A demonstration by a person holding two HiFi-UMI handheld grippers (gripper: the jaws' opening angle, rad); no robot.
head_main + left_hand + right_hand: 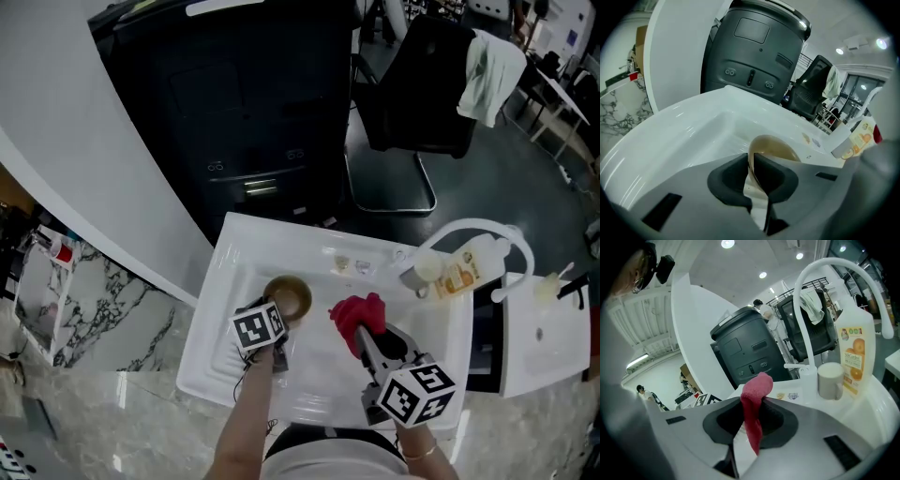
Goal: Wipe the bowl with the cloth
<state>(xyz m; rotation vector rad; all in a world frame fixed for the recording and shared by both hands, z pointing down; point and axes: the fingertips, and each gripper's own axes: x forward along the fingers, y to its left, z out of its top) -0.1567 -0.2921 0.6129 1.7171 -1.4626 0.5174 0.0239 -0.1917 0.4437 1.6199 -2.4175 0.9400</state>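
Pinching the near rim of the brown bowl (776, 146), the left tongs (753, 164) have both pads closed on its thin wall. The bowl is in the white sink (220, 309), left of centre. The right tongs (751, 411) clamp the red cloth (757, 383), held near the bowl. The bowl looks hard, light and glossy, likely to slip or tip, so a rim grip suits it. The cloth is soft and limp, best held bunched so a wad sticks out.
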